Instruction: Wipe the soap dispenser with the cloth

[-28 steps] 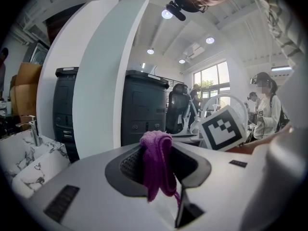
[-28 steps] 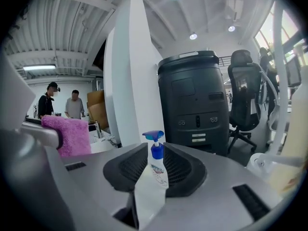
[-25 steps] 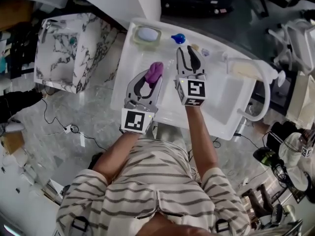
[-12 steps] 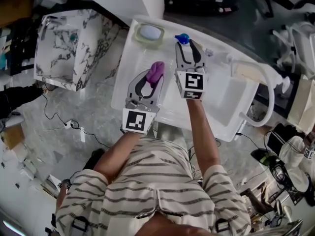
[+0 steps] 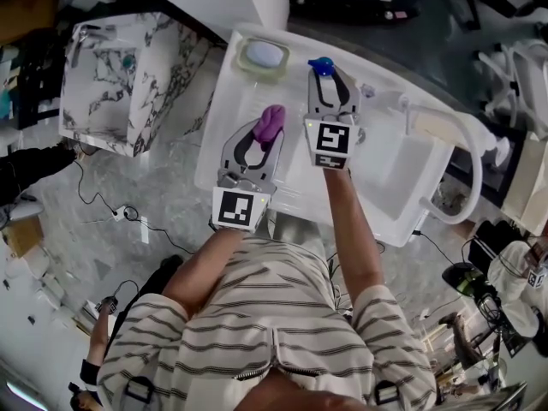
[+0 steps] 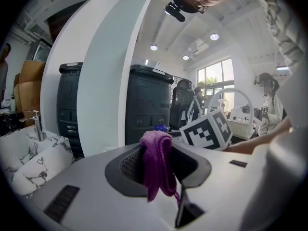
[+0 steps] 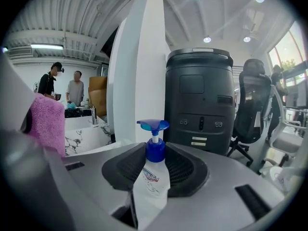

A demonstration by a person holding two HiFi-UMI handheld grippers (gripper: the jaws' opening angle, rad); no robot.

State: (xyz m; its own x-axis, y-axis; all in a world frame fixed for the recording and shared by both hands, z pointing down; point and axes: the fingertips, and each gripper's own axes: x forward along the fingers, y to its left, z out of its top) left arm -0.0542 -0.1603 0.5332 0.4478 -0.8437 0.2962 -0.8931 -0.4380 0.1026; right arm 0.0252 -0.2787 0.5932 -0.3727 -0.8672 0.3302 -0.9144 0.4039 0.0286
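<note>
Right tool (image 5: 324, 79) jaws just closed, pinching soap dispenser (image 7: 152, 174) at its body, just right of soap dish (image 5: 260, 56). Light, stiff plastic, prob. slick: grip body, not pump. Left tool (image 5: 266, 135) clamps soft cloth (image 6: 157, 162), near side of dish.

no word or number can be read for certain. the soap dispenser (image 7: 151, 182) bears a small label on its pale body: a slanted band of blue lettering with a red stroke, like a brand name, and fine print under it, all too blurred to spell out. the cube on the right claw (image 5: 328, 80) shows a black-and-white square marker (image 5: 332, 139), and the cube on the left claw (image 5: 260, 135) shows a second marker (image 5: 236, 209); both are block patterns, not letters. the dark cabinet (image 7: 202, 100) carries two pale strips, too small to read.
</note>
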